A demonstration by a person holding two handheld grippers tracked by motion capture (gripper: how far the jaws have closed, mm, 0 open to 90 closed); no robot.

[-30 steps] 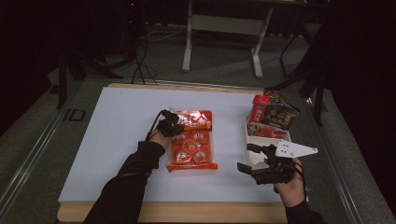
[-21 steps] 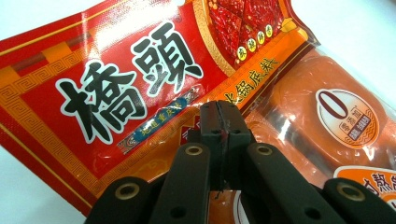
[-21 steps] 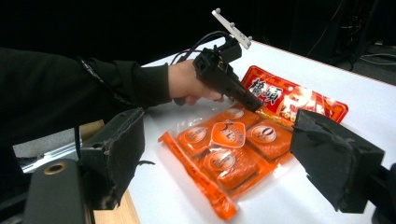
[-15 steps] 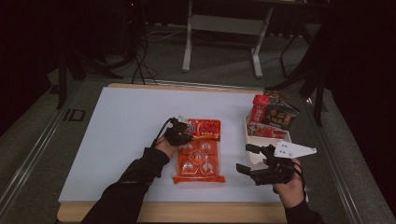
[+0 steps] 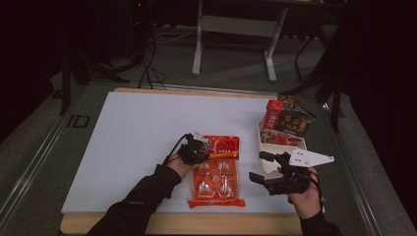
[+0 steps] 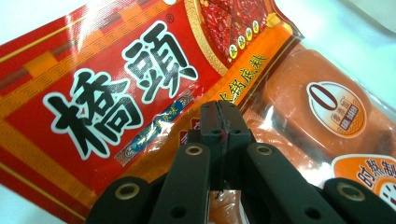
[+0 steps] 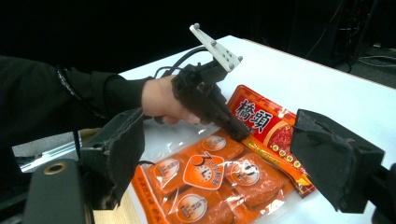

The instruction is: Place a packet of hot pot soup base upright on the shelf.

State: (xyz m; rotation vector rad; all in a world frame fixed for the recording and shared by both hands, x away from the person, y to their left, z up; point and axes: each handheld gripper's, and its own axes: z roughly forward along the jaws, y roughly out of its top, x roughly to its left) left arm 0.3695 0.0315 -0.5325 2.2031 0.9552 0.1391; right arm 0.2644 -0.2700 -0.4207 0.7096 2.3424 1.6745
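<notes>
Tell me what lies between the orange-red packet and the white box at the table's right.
In the high view, the right gripper hangs there with jaws open, between the packet and the white box; beneath it the white table lies bare.

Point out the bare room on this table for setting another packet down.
The widest bare stretch of the white table lies left of the orange packet and beyond it to the far edge. A narrow strip separates the packet from the white bin. It is crowded at the right, around the bin and the right hand-held gripper.
</notes>
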